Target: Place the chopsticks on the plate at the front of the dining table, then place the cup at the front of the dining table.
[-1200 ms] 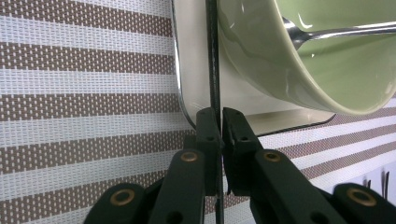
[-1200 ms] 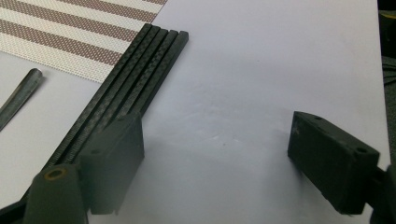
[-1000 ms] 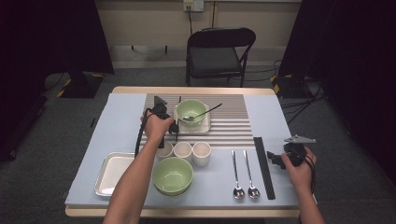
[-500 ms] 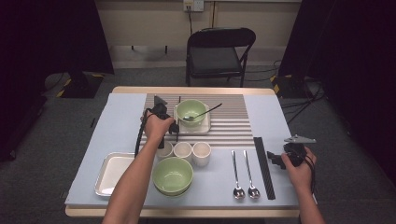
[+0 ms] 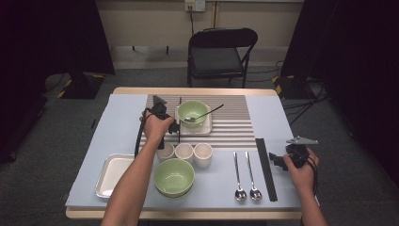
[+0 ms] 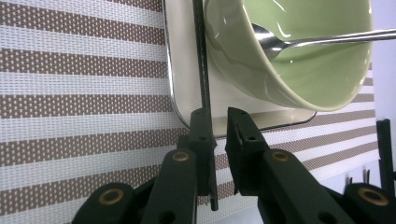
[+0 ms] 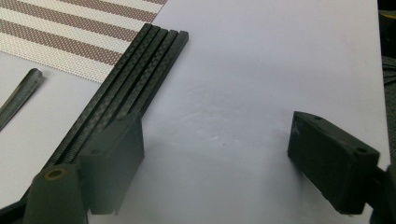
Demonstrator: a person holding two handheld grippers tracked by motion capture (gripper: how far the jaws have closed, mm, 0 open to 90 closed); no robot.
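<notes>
We are laying 1 black chopstick (image 6: 201, 56) on the striped mat (image 6: 79, 93), just left of the tray (image 6: 170, 70) that carries the far green bowl (image 6: 299, 79) and its spoon (image 6: 327, 38). The left gripper (image 6: 219, 114) has just been opening: the stick leans on 1 jaw and the other stands off it, so nothing is clamped. We should widen a little more, then draw back straight along the stick so neither pad drags it askew or knocks the tray. The right gripper (image 7: 215, 135) rests spread wide beside the remaining chopsticks (image 7: 140, 60) at near right.
</notes>
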